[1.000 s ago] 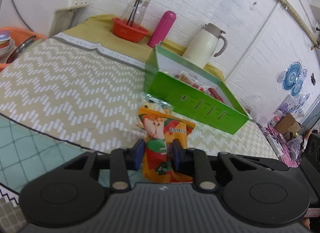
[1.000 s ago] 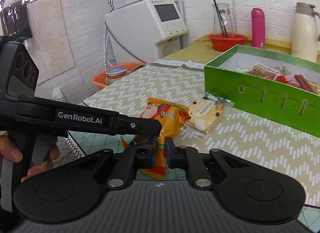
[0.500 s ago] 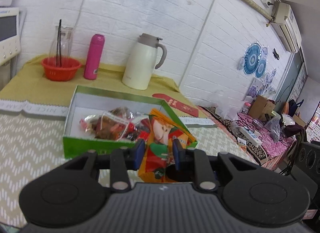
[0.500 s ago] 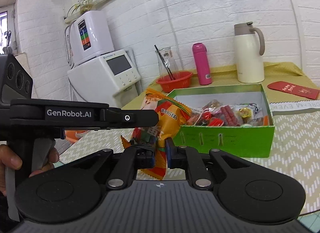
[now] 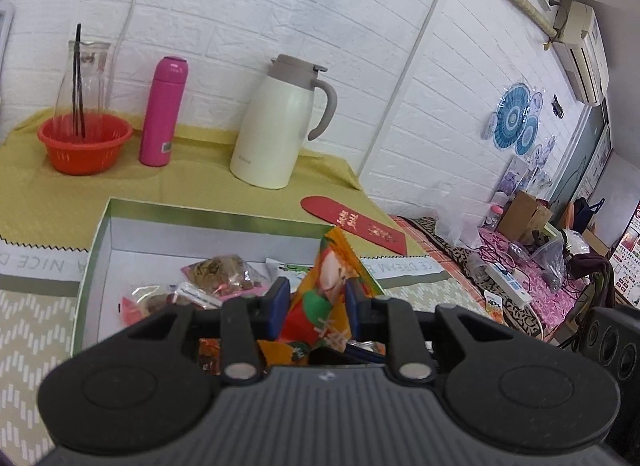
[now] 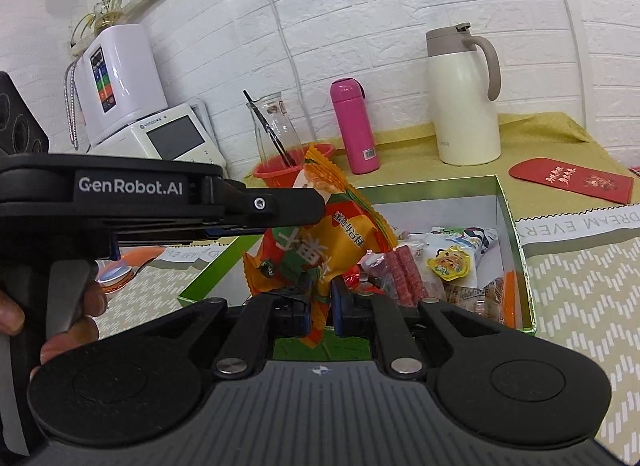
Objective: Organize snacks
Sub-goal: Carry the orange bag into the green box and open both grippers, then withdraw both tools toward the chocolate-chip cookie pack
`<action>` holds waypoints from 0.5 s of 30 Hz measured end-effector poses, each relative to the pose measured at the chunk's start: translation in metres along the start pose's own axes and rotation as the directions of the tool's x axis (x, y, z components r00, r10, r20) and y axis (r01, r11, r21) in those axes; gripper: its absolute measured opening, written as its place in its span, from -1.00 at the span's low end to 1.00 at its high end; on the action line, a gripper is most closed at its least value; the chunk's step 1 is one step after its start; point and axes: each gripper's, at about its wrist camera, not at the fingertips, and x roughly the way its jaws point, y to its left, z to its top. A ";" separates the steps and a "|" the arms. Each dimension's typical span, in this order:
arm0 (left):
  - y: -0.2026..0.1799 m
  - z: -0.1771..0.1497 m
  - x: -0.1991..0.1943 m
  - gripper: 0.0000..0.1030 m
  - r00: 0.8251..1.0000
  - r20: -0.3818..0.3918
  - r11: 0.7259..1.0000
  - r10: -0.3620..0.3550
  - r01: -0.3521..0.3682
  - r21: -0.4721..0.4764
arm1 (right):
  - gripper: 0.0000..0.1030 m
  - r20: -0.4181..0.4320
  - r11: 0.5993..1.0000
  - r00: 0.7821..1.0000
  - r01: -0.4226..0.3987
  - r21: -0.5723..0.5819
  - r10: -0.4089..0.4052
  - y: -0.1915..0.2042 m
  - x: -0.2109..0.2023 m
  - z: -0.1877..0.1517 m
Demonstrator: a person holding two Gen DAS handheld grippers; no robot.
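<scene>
An orange snack packet (image 5: 326, 298) is held in the air over the open green box (image 5: 96, 250), which holds several wrapped snacks. My left gripper (image 5: 316, 304) is shut on the packet's middle. My right gripper (image 6: 320, 306) is shut on the packet's lower edge; the packet (image 6: 320, 225) stands upright above the green box (image 6: 516, 234). The left gripper's body (image 6: 160, 201) crosses the right wrist view from the left, touching the packet's upper part. Snacks in the box include a yellow sweet (image 6: 452, 264) and red sausages (image 6: 402, 270).
Behind the box stand a cream thermos jug (image 5: 280, 125), a pink flask (image 5: 162, 111), and an orange basket (image 5: 84, 141) with a glass carafe. A red envelope (image 5: 356, 223) lies at the right. A white appliance (image 6: 160, 137) stands at the back left.
Both grippers have carried the orange packet from the tablecloth up and over the green box. The view now looks down into the box from close by.
</scene>
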 end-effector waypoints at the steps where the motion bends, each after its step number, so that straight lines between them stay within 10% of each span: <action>1: 0.003 0.001 0.004 -0.59 1.000 -0.001 1.000 0.005 -0.005 -0.003 | -0.62 0.001 1.000 1.000 0.003 -0.001 -0.003 -0.001 0.002 0.001; 8: 0.024 0.004 0.031 -0.57 0.999 -0.029 0.999 0.029 -0.030 -0.031 | -0.45 -0.013 0.997 0.999 0.052 -0.051 -0.053 -0.008 0.027 0.007; 10: 0.028 0.002 0.031 0.28 0.999 -0.019 0.998 0.050 -0.051 -0.041 | -0.12 -0.045 0.995 0.996 0.075 -0.067 -0.078 -0.011 0.037 0.003; 15: 0.024 -0.002 0.011 0.83 0.984 0.092 0.988 0.154 -0.150 -0.048 | 1.00 -0.036 0.995 0.997 0.062 -0.082 -0.065 -0.010 0.033 -0.004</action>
